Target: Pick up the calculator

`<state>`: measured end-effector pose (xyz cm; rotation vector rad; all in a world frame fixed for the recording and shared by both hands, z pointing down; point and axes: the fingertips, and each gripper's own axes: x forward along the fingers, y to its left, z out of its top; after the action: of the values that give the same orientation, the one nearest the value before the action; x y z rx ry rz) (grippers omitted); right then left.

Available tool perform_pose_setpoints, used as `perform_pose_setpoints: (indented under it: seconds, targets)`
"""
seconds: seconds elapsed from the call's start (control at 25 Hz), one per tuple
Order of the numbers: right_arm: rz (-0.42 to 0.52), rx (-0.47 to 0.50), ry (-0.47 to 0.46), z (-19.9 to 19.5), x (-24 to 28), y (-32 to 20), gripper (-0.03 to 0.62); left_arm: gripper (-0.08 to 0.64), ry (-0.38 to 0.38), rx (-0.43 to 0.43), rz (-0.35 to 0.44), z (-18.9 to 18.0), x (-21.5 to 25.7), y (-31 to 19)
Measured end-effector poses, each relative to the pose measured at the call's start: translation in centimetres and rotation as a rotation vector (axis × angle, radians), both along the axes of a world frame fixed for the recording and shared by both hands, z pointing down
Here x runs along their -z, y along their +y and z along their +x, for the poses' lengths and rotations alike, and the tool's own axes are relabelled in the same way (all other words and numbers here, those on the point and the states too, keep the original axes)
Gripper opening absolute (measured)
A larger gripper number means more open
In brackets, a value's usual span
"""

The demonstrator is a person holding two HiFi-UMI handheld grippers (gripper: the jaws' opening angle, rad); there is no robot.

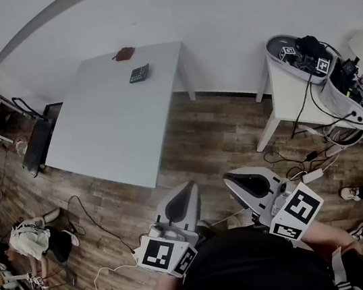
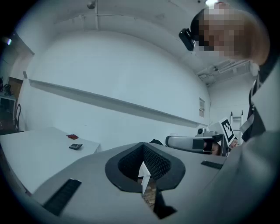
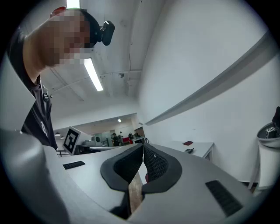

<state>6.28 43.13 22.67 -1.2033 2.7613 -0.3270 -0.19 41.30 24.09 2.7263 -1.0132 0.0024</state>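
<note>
A dark calculator (image 1: 139,73) lies near the far end of a long white table (image 1: 110,128); it also shows small in the left gripper view (image 2: 75,146) and the right gripper view (image 3: 190,150). My left gripper (image 1: 189,186) and right gripper (image 1: 229,178) are held close to the body, over the wooden floor and well short of the table. Both are shut with nothing between the jaws. In the left gripper view the jaws (image 2: 143,148) meet, and the right gripper (image 2: 192,142) shows beside them. The right gripper's jaws (image 3: 143,148) also meet.
A small red object (image 1: 124,53) lies on the table beyond the calculator. A white side table (image 1: 290,100) at the right carries a grey tub, cables and marker cubes. Cables and a power strip (image 1: 312,175) lie on the floor. A person crouches at the far left (image 1: 33,241).
</note>
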Motion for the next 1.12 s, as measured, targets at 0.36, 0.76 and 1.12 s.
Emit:
perform_pose_setpoints:
  seconds: [0.36, 0.76, 1.12]
  targets:
    - [-0.016, -0.014, -0.001, 0.0, -0.2, -2.3, 0.015, 0.006, 0.000, -0.027, -0.004, 0.7, 0.2, -2.6]
    - [-0.049, -0.067, 0.010, 0.8, -1.5, -9.7, 0.015, 0.006, 0.010, -0.083, -0.023, 1.7, -1.4, -10.8]
    - [-0.083, -0.116, 0.016, -1.7, -1.8, -20.0, 0.015, 0.006, -0.003, -0.129, -0.022, -0.2, -2.1, -21.6]
